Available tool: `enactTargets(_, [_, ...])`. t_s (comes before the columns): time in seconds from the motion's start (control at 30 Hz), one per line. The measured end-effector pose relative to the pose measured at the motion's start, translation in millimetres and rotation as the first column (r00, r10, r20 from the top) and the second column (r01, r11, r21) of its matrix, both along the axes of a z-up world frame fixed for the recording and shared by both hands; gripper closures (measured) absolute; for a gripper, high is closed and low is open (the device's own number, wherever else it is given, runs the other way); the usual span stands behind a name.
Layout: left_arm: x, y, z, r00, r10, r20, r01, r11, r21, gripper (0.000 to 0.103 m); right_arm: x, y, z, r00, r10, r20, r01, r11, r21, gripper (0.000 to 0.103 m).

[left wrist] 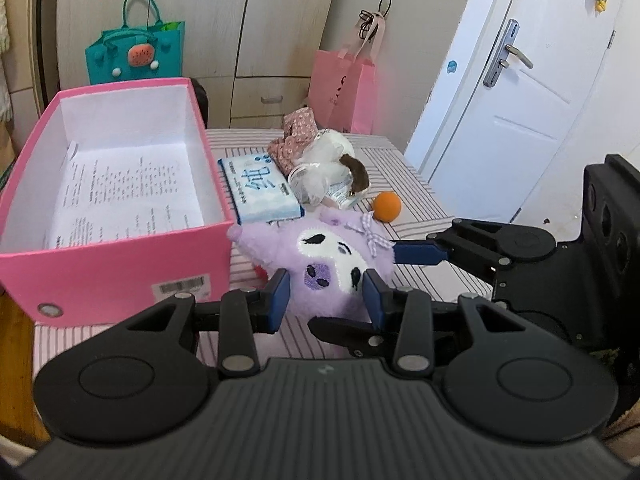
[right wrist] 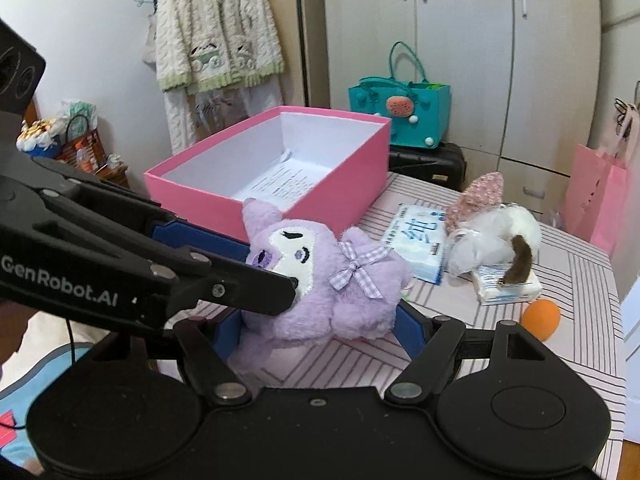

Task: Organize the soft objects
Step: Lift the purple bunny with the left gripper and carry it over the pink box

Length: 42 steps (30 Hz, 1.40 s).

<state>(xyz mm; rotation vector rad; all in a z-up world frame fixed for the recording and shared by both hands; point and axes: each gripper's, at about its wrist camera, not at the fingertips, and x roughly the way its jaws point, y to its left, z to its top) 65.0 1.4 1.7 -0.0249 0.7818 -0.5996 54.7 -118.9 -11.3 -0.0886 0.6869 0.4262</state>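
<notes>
I've got the purple plush toy [left wrist: 320, 256] clamped from two sides: left gripper [left wrist: 326, 294] narrow on its lower face, right gripper [right wrist: 320, 320] wide around its body. It sits just beside the pink box [left wrist: 100, 264], at the near corner. Behind it on the striped tabletop [left wrist: 404, 168]: tissue pack [left wrist: 262, 192], white plush [left wrist: 328, 160], orange ball [left wrist: 387, 207]. Can't tell if the toy rests on the top or hangs clear; its underside is hidden.
</notes>
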Motion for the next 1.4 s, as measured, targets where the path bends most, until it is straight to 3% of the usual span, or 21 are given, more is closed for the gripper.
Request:
enactTargets(0.53, [-25, 58, 47, 0.994, 0.081, -0.076, -0.077, 0.996, 0.055, 0.065, -5, 58, 43, 0.981, 0.18, -0.073, -0.178, 0.983, 0.038, 0.022])
enactTargets(0.77, [-11, 72, 68, 0.991, 0.127, 0.033, -0.129, 0.99, 0.054, 0.064, 17, 76, 62, 0.977, 0.213, 0.015, -0.213, 0.977, 0.012, 0.022])
enactTargets(0.87, [8, 74, 72, 0.987, 0.144, 0.073, -0.148, 0.988, 0.053, 0.064, 42, 79, 68, 0.978, 0.206, 0.03, -0.207, 0.978, 0.024, 0.022])
enactTargets(1.1, [78, 76, 78, 0.984, 0.157, 0.081, -0.162, 0.985, 0.058, 0.064, 111, 88, 72, 0.983, 0.176, 0.048, -0.176, 0.984, -0.011, 0.022])
enactTargets(1.2, [111, 81, 74, 0.982, 0.179, 0.068, -0.181, 0.983, 0.034, 0.064, 142, 92, 69, 0.98, 0.189, 0.063, -0.187, 0.982, -0.037, 0.022])
enactTargets(1.4, [176, 93, 47, 0.97, 0.241, -0.018, -0.242, 0.97, -0.029, 0.064, 210, 93, 47, 0.984, 0.178, -0.022, -0.178, 0.984, 0.012, 0.019])
